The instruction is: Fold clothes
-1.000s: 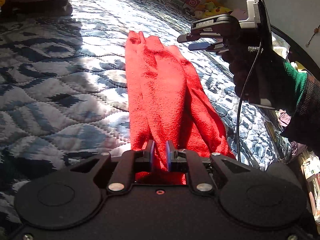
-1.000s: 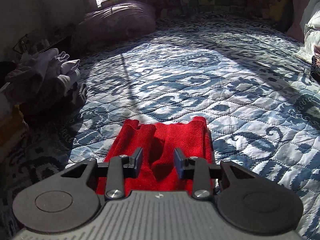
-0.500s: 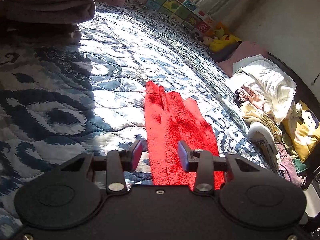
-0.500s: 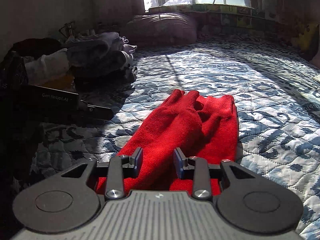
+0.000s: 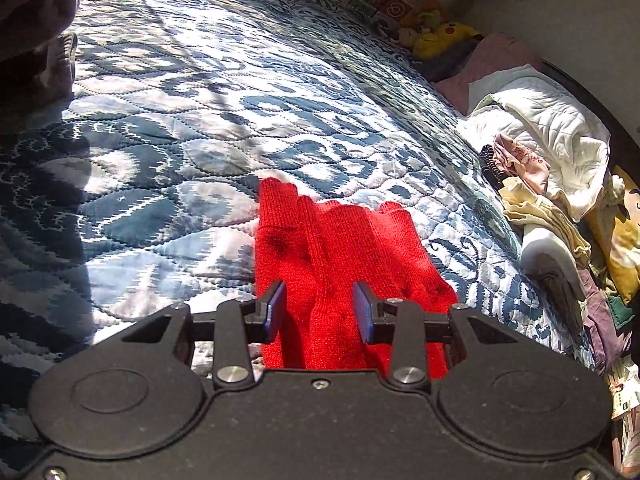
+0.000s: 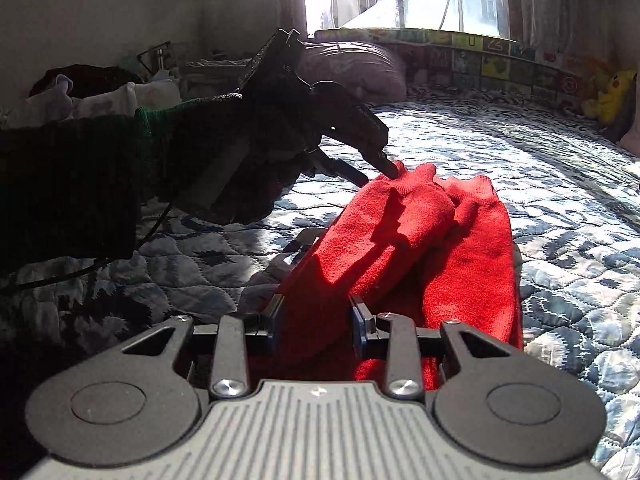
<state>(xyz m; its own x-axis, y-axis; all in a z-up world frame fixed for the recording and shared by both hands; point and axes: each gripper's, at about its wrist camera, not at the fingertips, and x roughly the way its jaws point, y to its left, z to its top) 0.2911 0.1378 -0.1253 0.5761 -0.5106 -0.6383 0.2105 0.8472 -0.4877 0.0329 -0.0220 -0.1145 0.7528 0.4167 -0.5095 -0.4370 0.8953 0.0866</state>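
A red knitted garment (image 5: 344,248) lies in long folds on the blue-and-white quilt (image 5: 208,128). My left gripper (image 5: 319,310) is open and low over the garment's near end, with red cloth showing between its blue pads but not pinched. My right gripper (image 6: 317,318) is also open, with a raised red fold (image 6: 384,248) running between its fingers. In the right wrist view the left gripper (image 6: 376,170), held by a dark gloved hand (image 6: 248,168), has its tips touching the garment's far ribbed edge.
A heap of loose clothes and a white duvet (image 5: 552,152) lies along the bed's right side. Yellow plush toys (image 5: 444,36) sit by the far wall. Folded clothes (image 6: 104,100) and a purple pillow (image 6: 356,72) lie near the window.
My left gripper was shut on the red garment a second ago; it has opened and let go. The right gripper stayed open and swung left, bringing the left gripper into its view.
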